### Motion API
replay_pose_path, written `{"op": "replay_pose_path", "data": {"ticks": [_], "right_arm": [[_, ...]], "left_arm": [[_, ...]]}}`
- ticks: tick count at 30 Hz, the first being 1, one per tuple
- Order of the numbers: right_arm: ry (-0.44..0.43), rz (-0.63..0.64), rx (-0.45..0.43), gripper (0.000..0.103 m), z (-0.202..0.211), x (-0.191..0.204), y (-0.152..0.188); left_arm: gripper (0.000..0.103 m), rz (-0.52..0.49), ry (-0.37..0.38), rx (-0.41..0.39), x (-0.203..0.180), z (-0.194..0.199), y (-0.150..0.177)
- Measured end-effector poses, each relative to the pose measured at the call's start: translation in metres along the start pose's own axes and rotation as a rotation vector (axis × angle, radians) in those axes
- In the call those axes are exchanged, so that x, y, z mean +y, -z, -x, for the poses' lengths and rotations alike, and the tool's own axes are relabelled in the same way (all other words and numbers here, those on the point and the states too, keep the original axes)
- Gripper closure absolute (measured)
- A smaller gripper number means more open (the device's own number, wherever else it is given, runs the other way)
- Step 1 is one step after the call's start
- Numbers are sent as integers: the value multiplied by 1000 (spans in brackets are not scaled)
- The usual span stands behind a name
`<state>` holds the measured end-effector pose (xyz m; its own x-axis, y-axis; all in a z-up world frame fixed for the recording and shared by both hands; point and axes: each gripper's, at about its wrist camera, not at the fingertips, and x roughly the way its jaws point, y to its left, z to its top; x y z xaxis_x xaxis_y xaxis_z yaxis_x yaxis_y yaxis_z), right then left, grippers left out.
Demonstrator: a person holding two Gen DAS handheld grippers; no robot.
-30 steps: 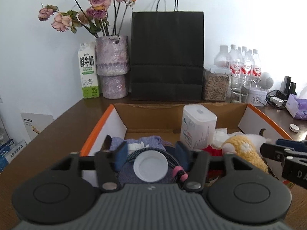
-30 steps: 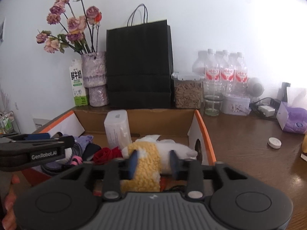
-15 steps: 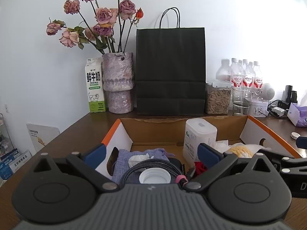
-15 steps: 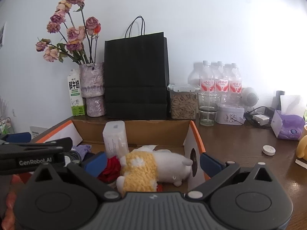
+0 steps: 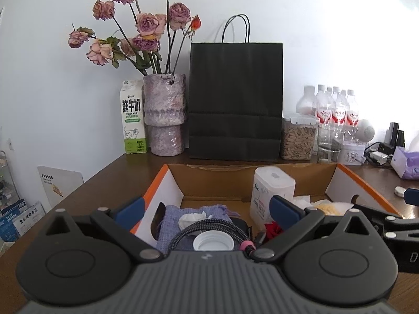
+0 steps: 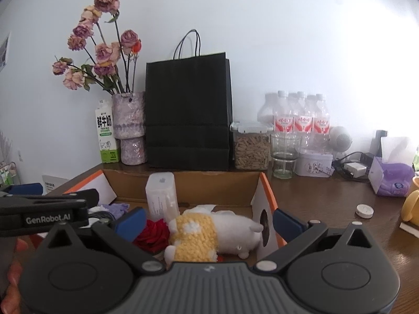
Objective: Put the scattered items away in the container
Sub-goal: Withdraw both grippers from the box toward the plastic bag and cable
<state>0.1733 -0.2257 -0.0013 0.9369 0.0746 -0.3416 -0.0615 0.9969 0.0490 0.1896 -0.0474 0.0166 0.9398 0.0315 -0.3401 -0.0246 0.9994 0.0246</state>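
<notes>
Left gripper and right gripper: fingers just opened, spread wide, nothing between. Cap and plush lie inside the box.

The cardboard box is brown inside with white flaps edged in orange, on a dark brown table. In it lie a white plush toy in a yellow knitted top, a red rose and a lilac woven cloth. At the table's far edge stand a black paper bag and a green-and-white milk carton.
</notes>
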Motion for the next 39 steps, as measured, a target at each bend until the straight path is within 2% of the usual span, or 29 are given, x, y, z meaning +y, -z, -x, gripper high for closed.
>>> {"op": "replay_pose_path", "data": {"ticks": [11, 22, 32, 39], "right_arm": [[-4, 23, 42, 0, 39, 9, 2], [-24, 51, 103, 0, 73, 21, 21], [-30, 58, 201, 0, 80, 23, 48], [-36, 47, 281, 0, 71, 22, 68]], "left_arm": [[0, -4, -6, 27, 14, 40, 6], [0, -15, -2, 141, 31, 66, 27], [0, -16, -15, 246, 49, 77, 55], [0, -14, -15, 290, 52, 76, 70]]}}
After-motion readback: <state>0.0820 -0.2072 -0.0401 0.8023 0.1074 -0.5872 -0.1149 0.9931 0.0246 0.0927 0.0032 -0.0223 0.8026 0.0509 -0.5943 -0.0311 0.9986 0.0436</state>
